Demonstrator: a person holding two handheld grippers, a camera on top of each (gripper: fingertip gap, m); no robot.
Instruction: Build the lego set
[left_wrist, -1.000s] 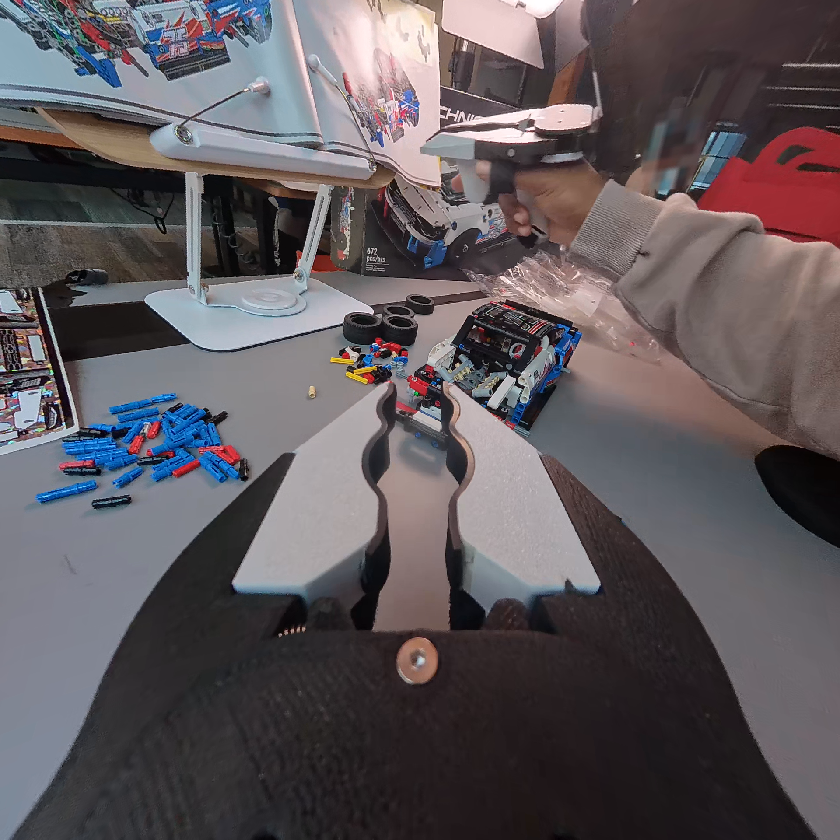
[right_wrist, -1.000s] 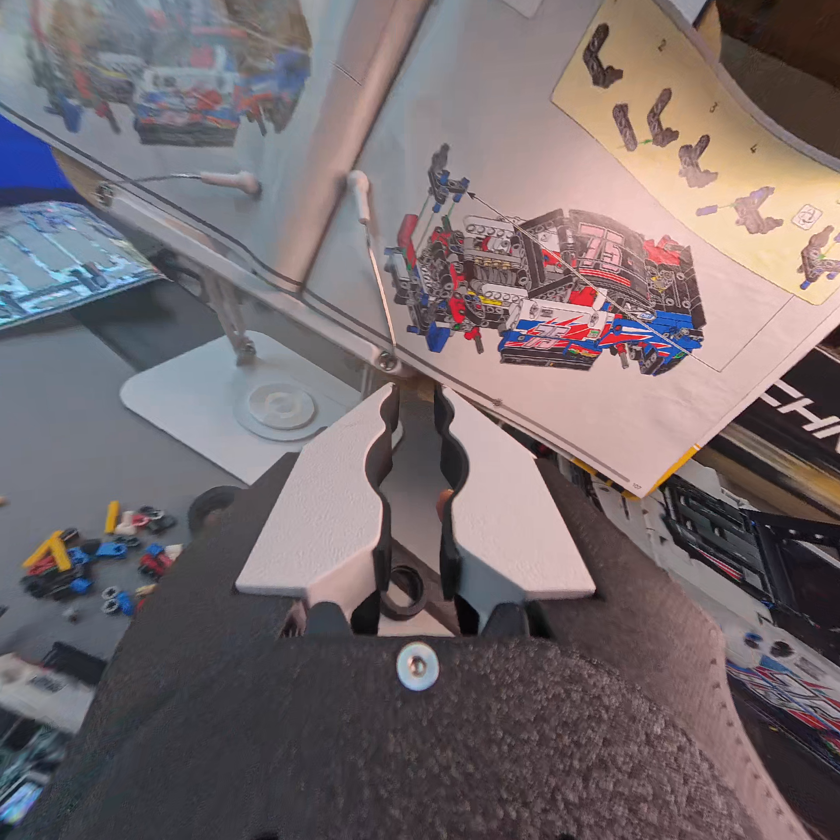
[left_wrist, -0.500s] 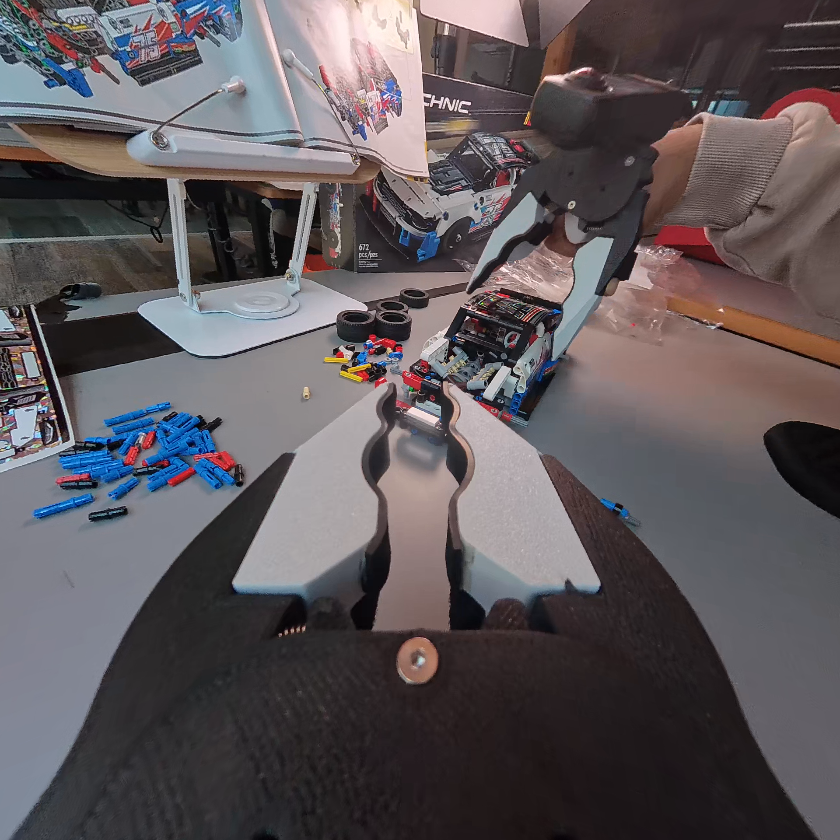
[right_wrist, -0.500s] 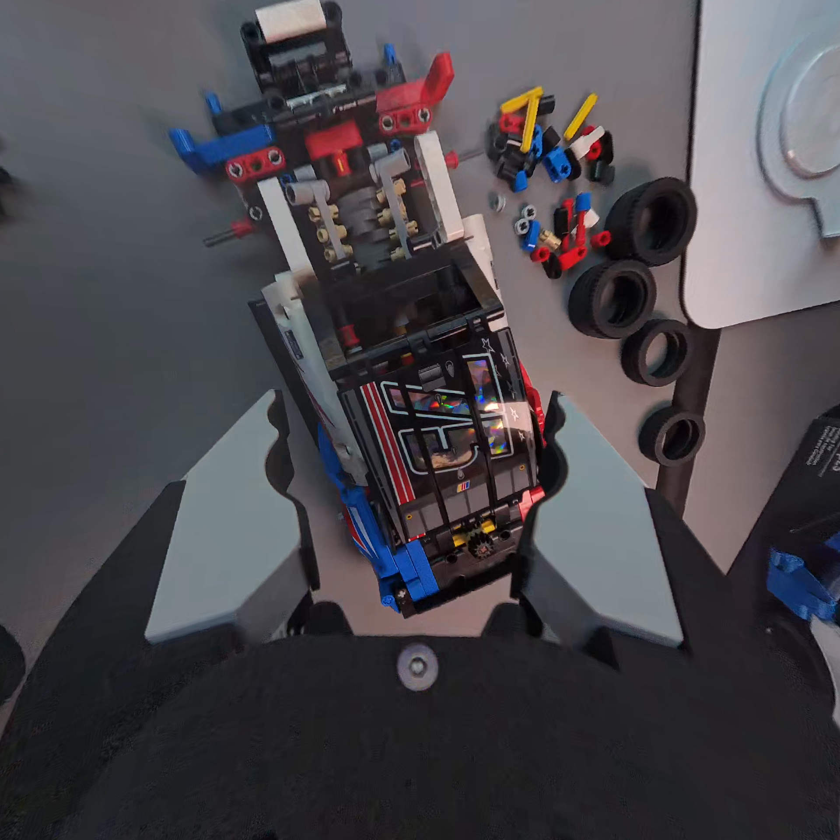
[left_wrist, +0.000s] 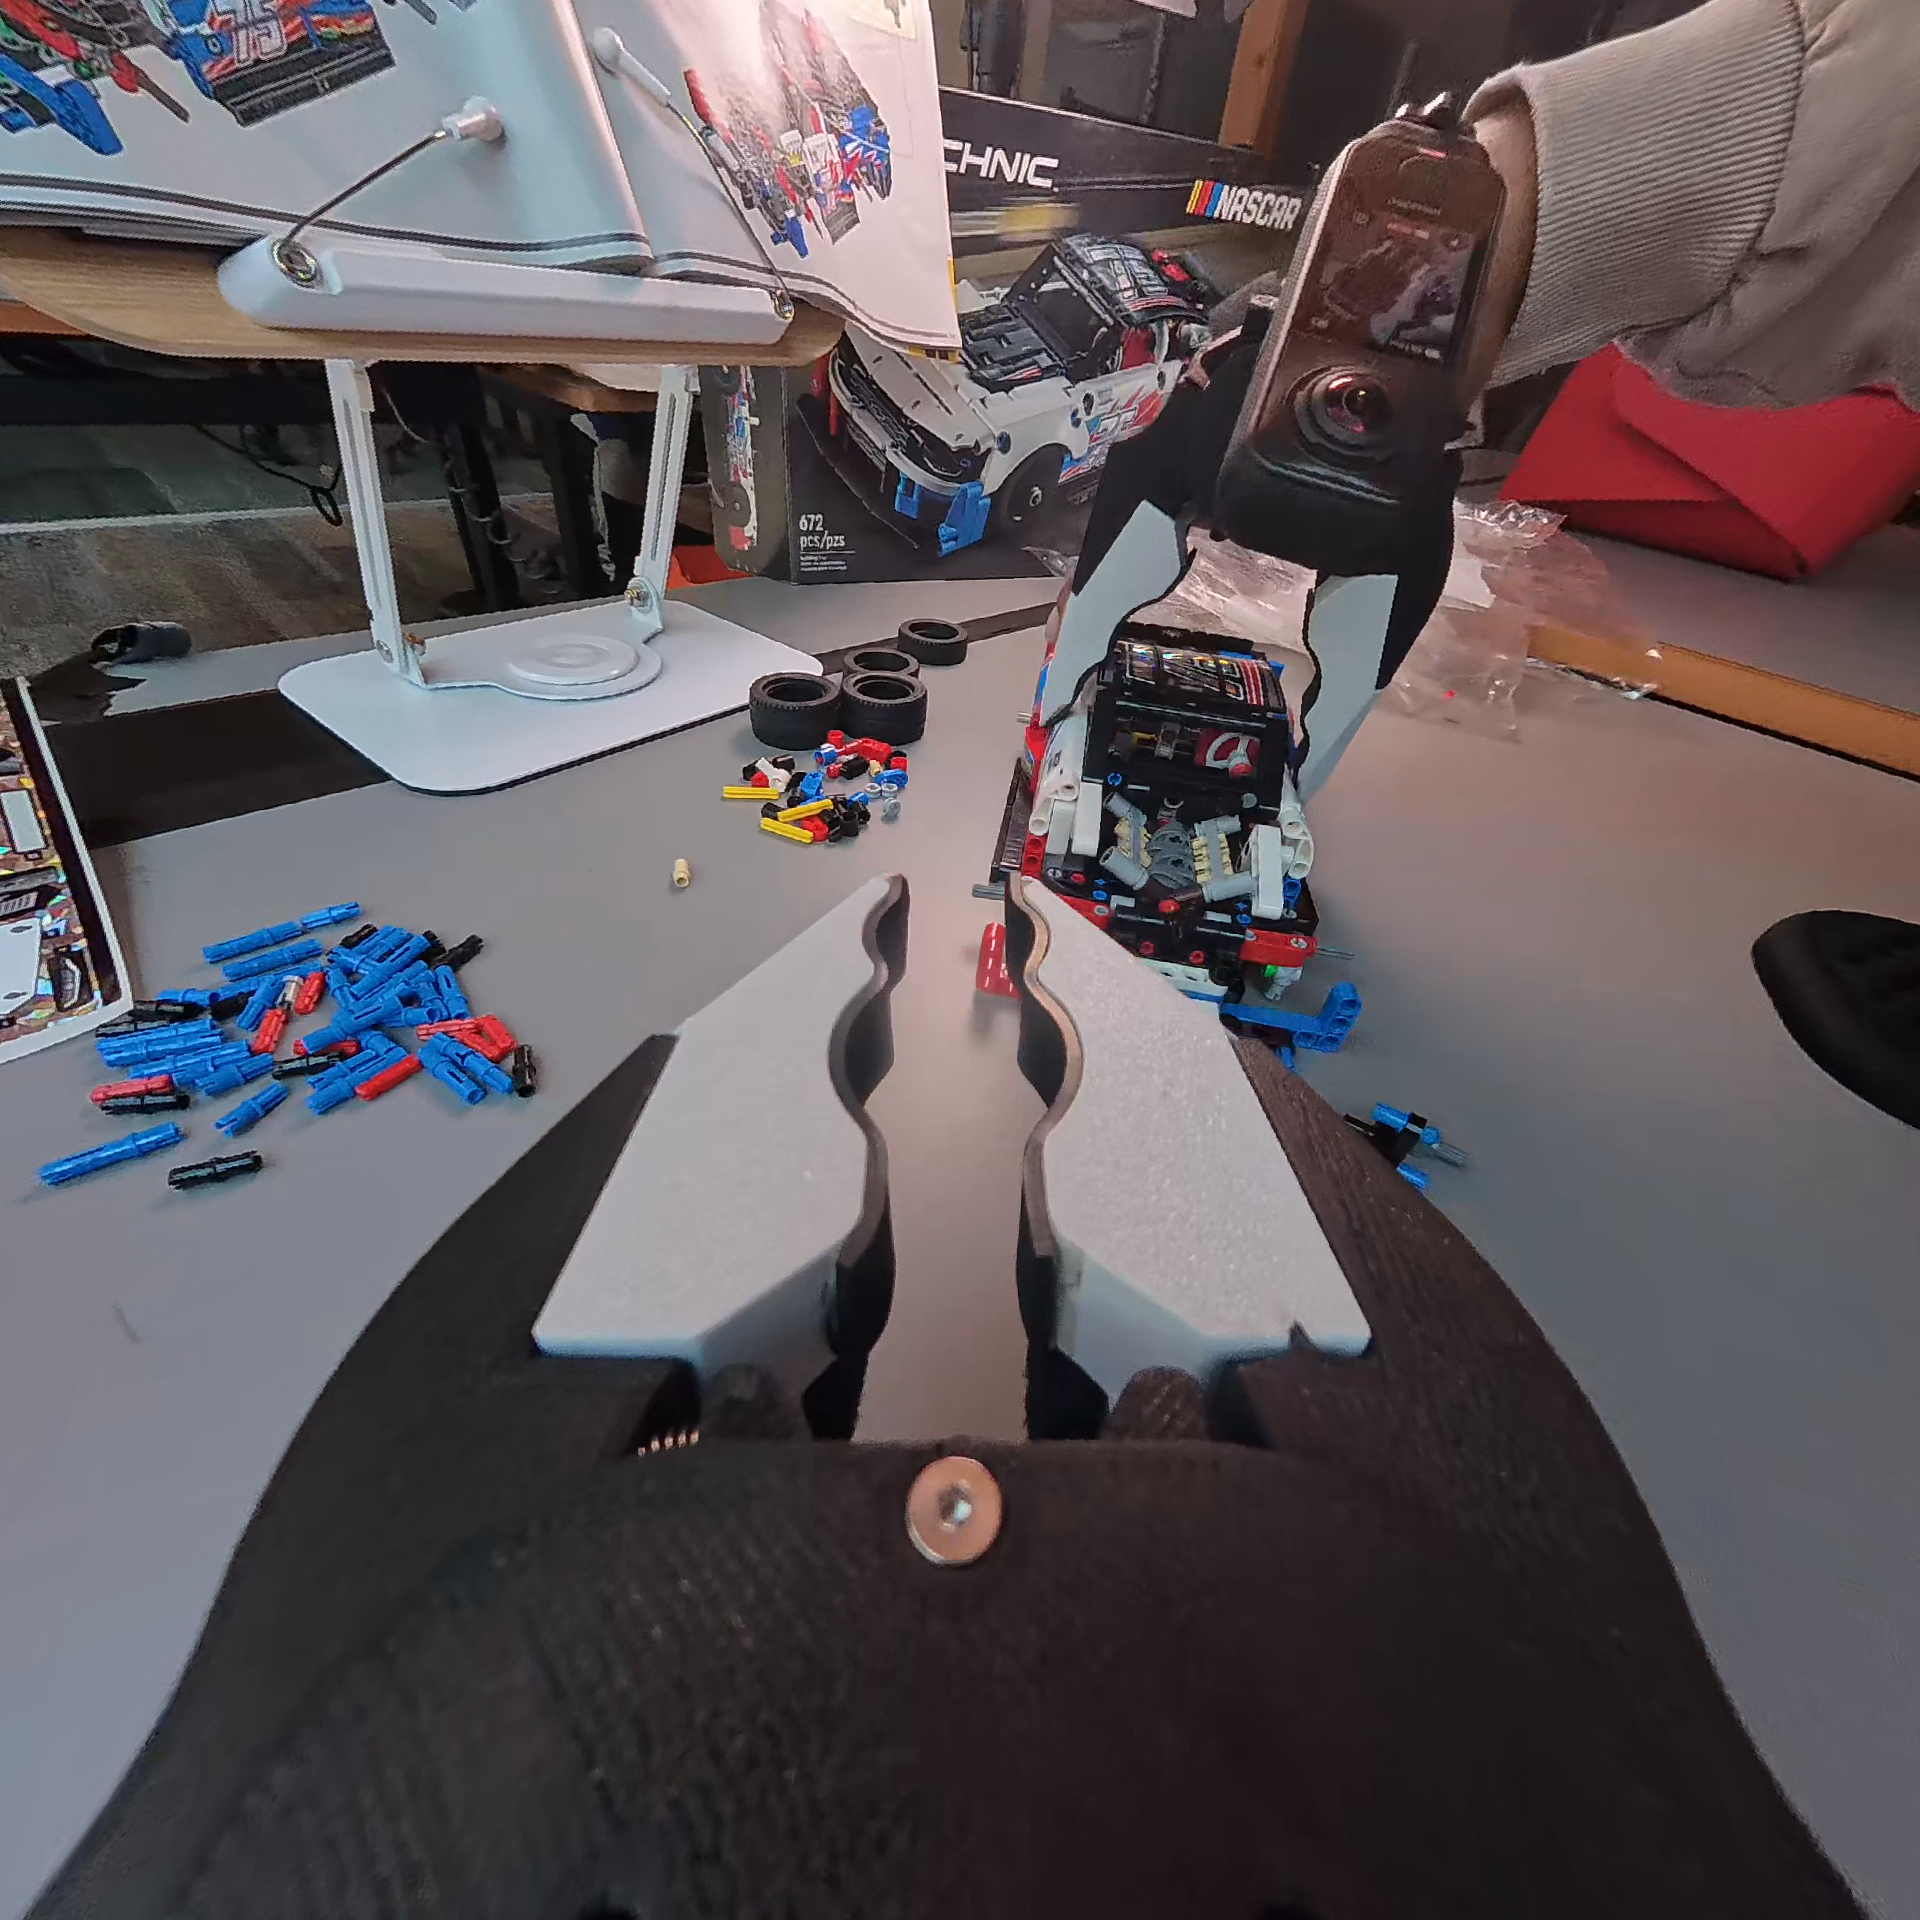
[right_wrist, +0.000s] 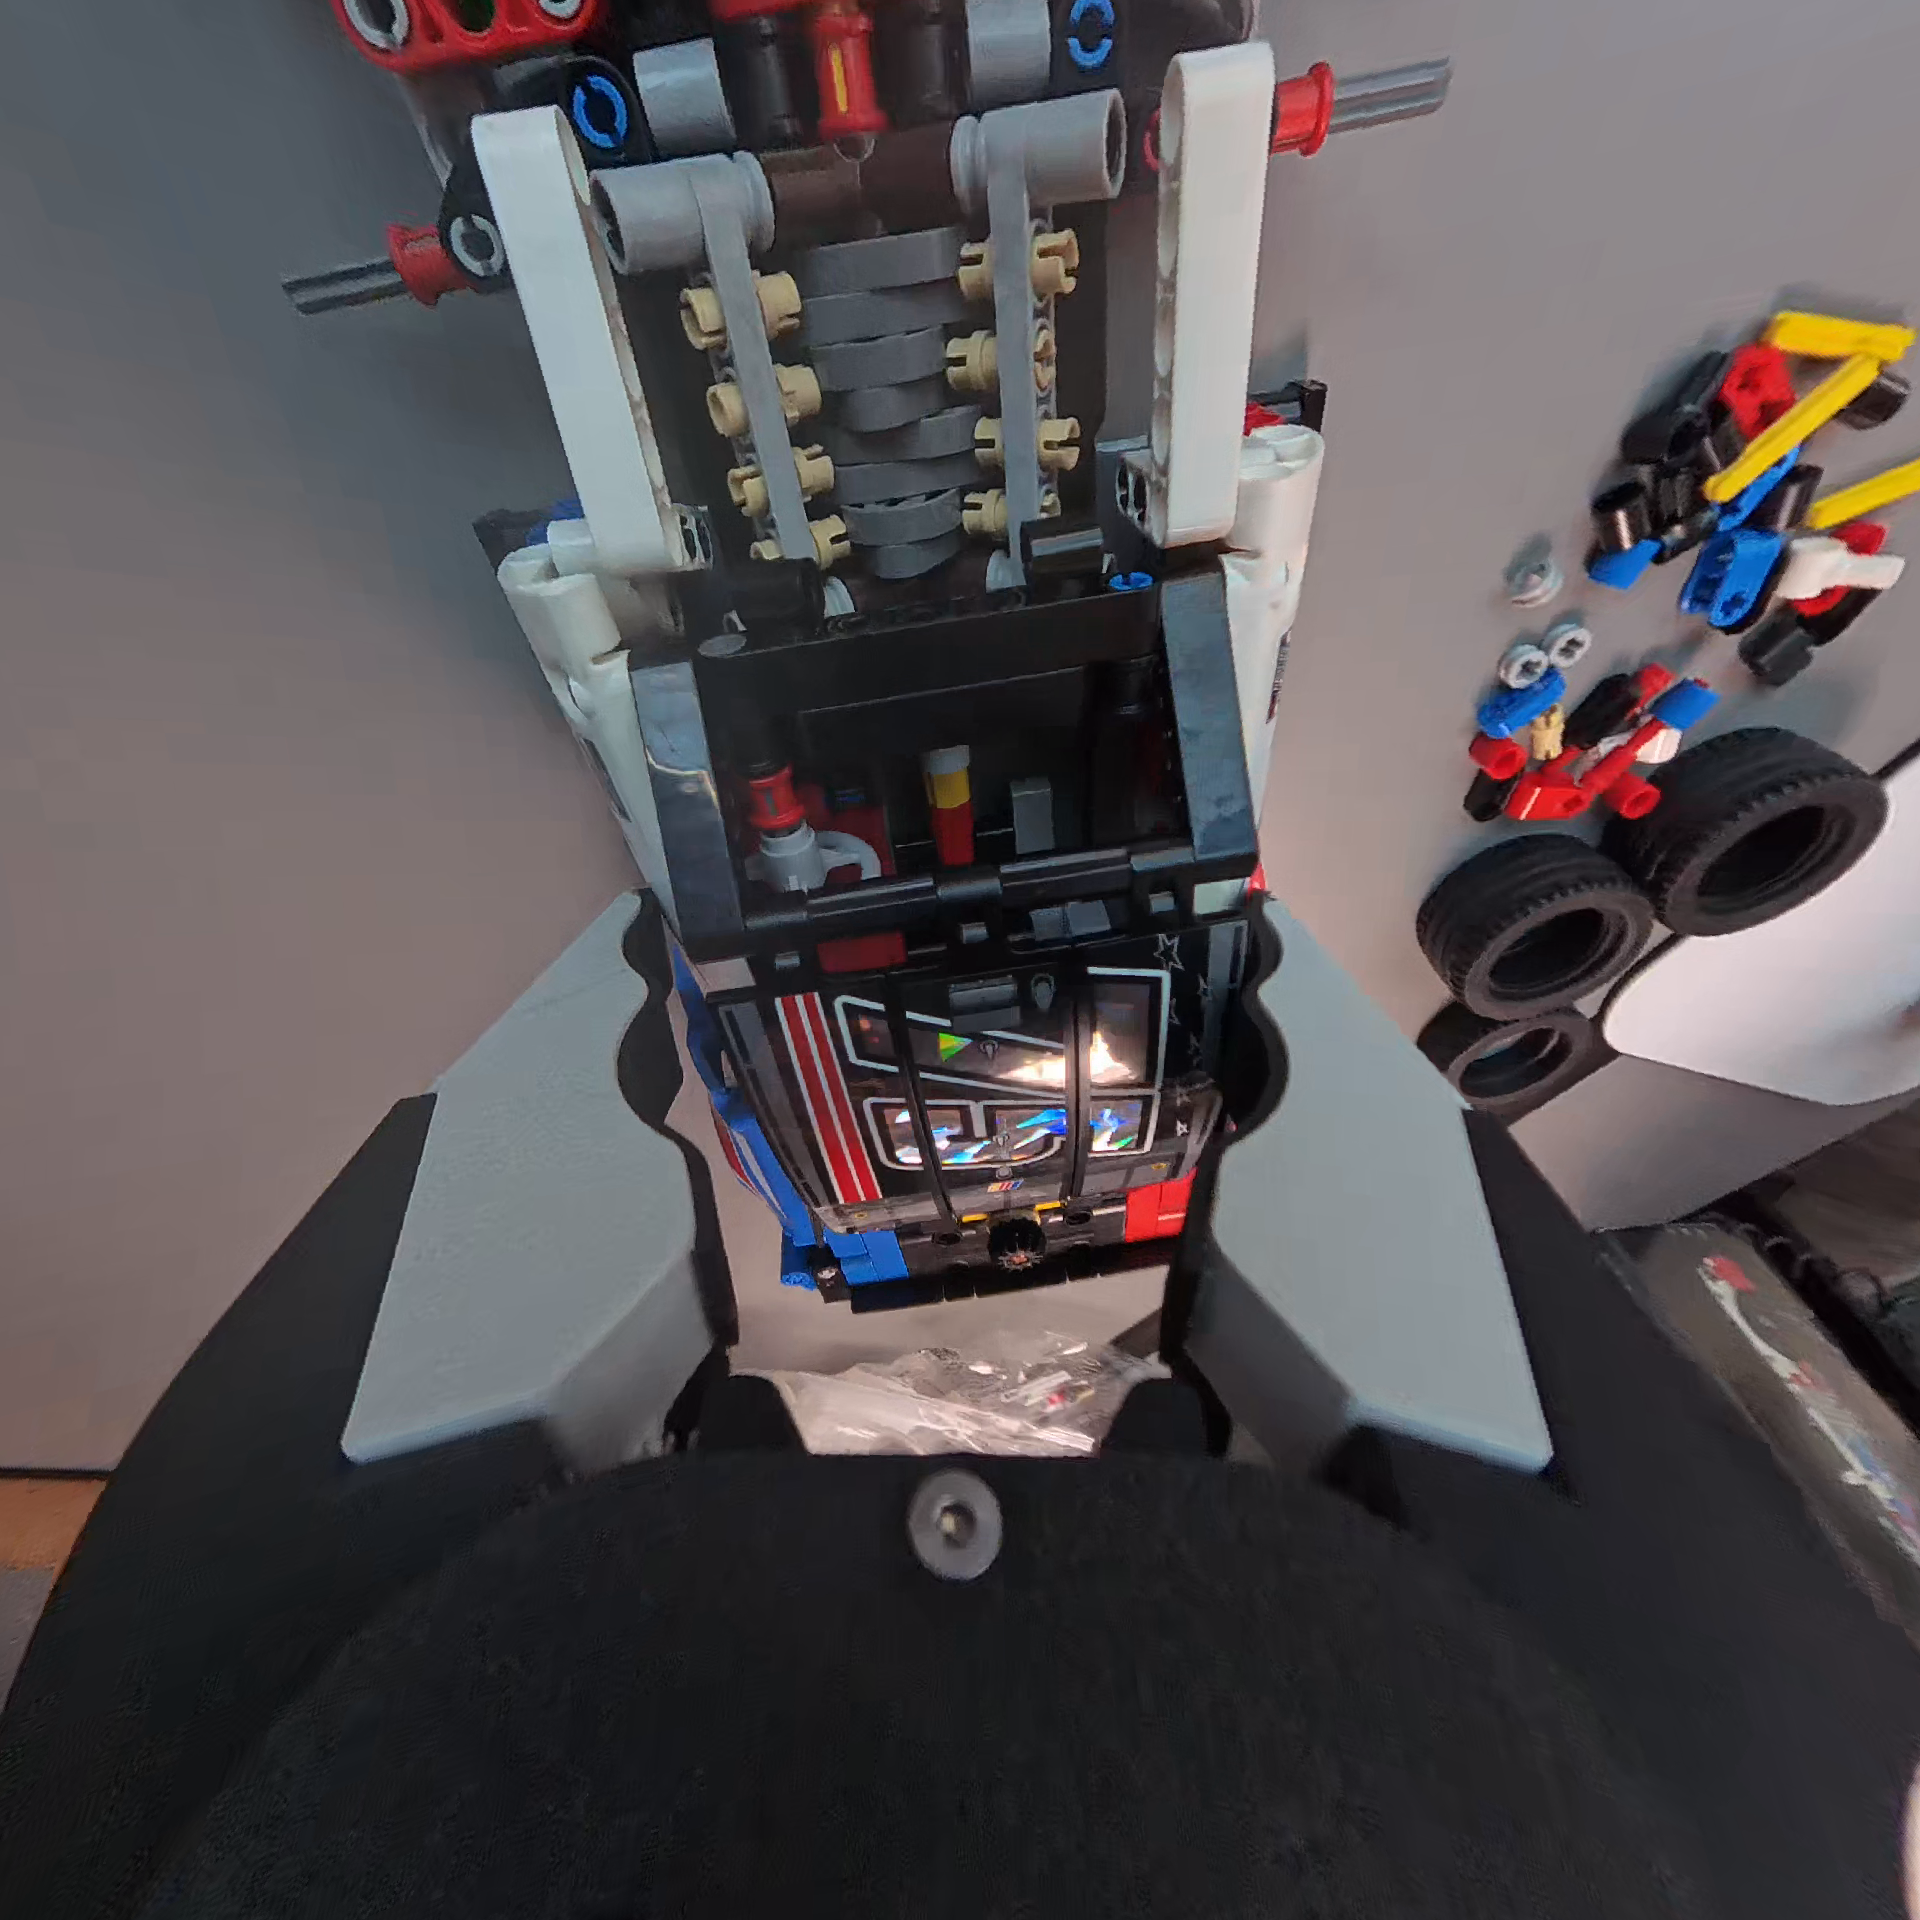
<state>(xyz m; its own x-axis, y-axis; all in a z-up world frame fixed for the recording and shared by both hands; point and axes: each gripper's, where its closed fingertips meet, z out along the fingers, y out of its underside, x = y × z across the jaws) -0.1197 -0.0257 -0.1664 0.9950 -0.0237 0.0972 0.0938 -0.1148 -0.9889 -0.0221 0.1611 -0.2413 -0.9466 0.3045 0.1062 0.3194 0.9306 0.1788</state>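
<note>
The half-built racing car (left_wrist: 1164, 821) sits on the desk (left_wrist: 1558, 1039), bodywork on, engine exposed, tyres (left_wrist: 836, 701) unfitted. The right claw (right_wrist: 951, 1029) straddles its roof, spread wide, seemingly not yet clamped. The left claw (left_wrist: 956, 914), nearly closed, holds nothing.

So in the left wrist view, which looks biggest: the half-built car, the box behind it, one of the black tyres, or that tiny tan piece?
1. Box, though partly hidden.
2. Half-built car, nearer the camera, so these two are unsure.
3. Black tyre.
4. Tan piece.
</note>
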